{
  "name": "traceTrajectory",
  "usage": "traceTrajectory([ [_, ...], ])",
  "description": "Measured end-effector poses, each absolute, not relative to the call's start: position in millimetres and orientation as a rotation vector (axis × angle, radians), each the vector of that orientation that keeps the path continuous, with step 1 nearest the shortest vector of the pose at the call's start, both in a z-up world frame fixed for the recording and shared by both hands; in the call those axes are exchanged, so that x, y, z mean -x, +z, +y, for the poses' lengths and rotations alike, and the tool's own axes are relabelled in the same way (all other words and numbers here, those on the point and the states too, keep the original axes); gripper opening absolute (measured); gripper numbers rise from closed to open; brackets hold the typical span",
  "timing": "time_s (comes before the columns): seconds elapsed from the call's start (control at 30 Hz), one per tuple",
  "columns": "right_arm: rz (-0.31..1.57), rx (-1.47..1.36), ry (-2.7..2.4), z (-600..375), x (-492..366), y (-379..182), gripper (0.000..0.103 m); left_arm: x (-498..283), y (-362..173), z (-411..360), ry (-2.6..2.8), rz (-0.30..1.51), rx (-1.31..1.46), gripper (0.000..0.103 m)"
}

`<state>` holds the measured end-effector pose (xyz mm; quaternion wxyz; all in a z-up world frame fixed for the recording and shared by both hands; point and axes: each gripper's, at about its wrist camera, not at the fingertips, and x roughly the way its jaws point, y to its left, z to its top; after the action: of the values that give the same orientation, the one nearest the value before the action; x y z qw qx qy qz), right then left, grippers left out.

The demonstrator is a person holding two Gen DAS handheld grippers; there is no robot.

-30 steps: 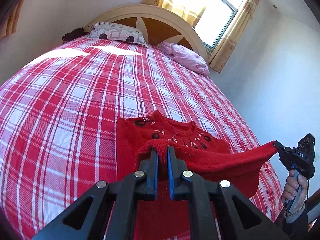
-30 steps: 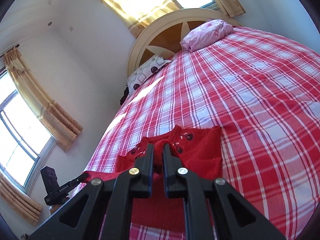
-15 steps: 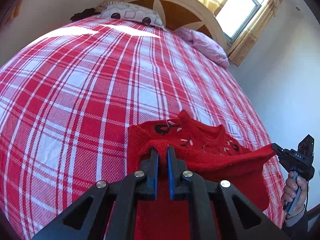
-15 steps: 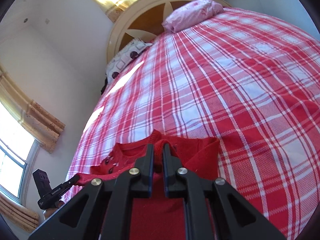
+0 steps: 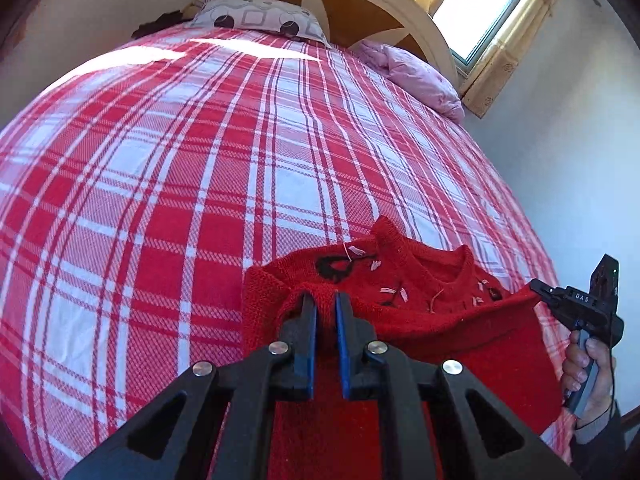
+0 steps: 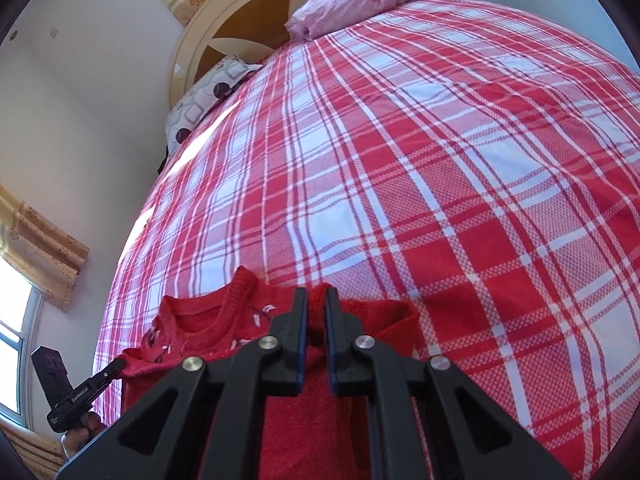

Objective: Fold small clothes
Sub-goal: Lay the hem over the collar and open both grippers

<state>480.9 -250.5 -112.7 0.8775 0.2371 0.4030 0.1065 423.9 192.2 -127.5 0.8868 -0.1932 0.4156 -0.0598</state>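
Red knitted sweater (image 5: pixel 420 300) lies near the foot edge of the plaid bed (image 5: pixel 200 160); left gripper (image 5: pixel 325 312) and right gripper (image 6: pixel 315 308) each pinch its lifted hem.

A: What lies beyond the fingers?
B: A bed with a red plaid sheet (image 5: pixel 168 184), a patterned pillow (image 5: pixel 260 18) and a pink pillow (image 5: pixel 420 76) at its arched headboard (image 5: pixel 360 4)
A: And farther off?
B: A window (image 5: pixel 476 4) with yellow curtains (image 5: pixel 500 68)
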Motion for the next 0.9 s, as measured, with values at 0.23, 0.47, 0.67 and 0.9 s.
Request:
traceTrajectory([
  [0.23,0.916,-0.459,0.170,-252,-502,-131,0.013,-435,-134,213,-0.108,0.887,0.507,0.011],
  [0.47,0.847,-0.500,0.144,-264,-495,-120,0.046,-419,-117,244,0.000,0.826,0.549,0.012],
  [0.67,0.787,-0.412,0.181,-255,-466,-91,0.049,-387,-109,190,-0.108,0.850,0.344,0.012],
  [0.9,1.053,-0.162,0.380,-168,-458,-112,0.050,-401,-130,147,-0.078,0.924,0.182,0.012],
])
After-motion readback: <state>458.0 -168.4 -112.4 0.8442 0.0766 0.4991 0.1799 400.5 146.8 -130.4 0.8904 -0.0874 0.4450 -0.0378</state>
